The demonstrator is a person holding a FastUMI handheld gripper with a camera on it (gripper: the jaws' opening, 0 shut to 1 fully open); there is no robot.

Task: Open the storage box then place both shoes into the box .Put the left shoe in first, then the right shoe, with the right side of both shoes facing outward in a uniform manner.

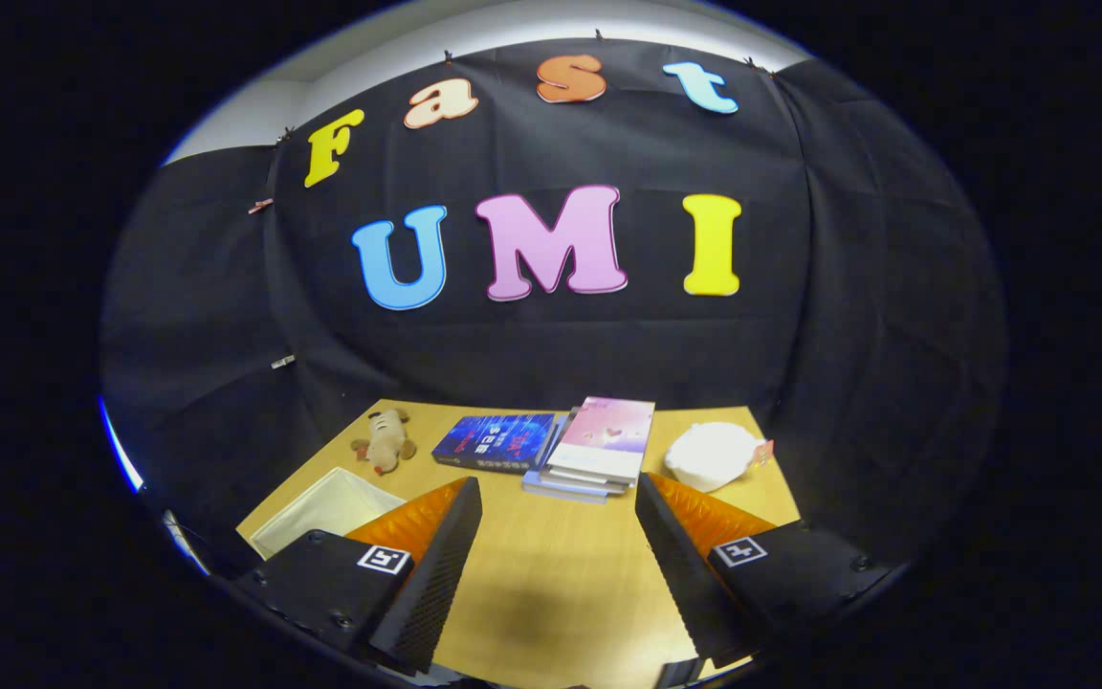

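Gripper fingers spread, empty. Table: one white box at left edge, one plush toy, stacked books at far edge.

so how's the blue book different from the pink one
The blue book lies flat on the wooden table itself; the pink book tops a small stack. The blue one has a dark cover, the pink one a pale cover. Both lie face up, beyond the open tool, whose fingers hold nothing.

White box partly behind jaws
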